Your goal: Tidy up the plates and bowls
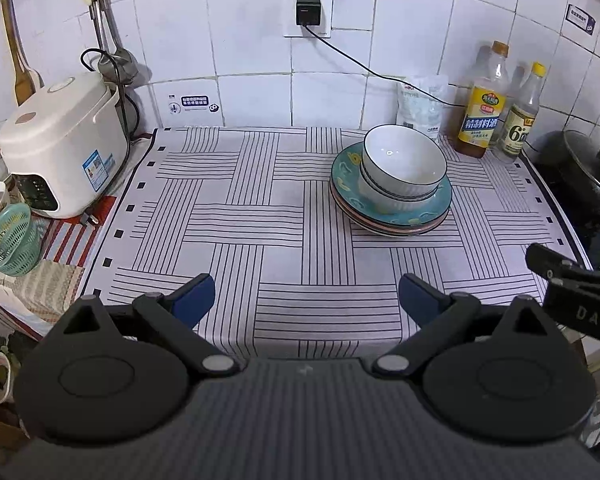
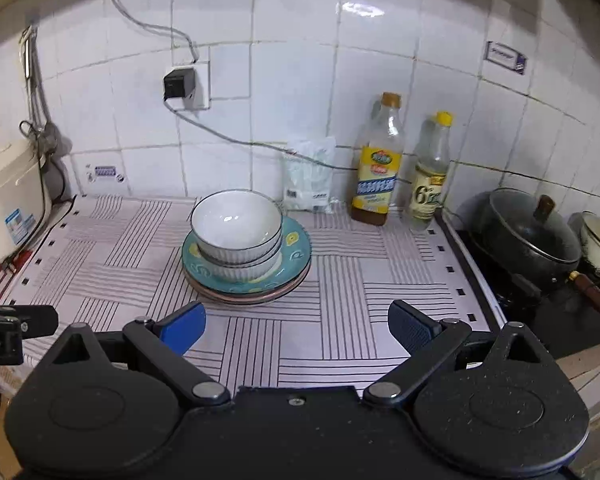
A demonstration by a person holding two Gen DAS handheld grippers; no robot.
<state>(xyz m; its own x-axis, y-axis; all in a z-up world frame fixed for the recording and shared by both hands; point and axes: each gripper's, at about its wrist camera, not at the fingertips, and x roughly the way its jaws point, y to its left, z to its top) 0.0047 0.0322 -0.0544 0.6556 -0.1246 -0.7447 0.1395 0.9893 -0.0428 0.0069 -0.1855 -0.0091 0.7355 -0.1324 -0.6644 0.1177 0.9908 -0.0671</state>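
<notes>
Two white ribbed bowls (image 1: 404, 168) with dark rims sit nested on a stack of plates; the top plate (image 1: 348, 184) is teal with yellow marks. The stack stands on a striped cloth (image 1: 240, 216) at the back right. In the right wrist view the bowls (image 2: 236, 232) and teal plate (image 2: 296, 248) are at centre. My left gripper (image 1: 306, 300) is open and empty, well in front and left of the stack. My right gripper (image 2: 296, 328) is open and empty, just in front of the stack. Each gripper shows at the other view's edge.
A white rice cooker (image 1: 60, 140) stands at the left. Two bottles (image 1: 484, 108) and a white bag (image 1: 420, 108) stand against the tiled wall behind the stack. A black lidded pan (image 2: 528, 236) sits on the stove at the right. A green basket (image 1: 12, 240) is far left.
</notes>
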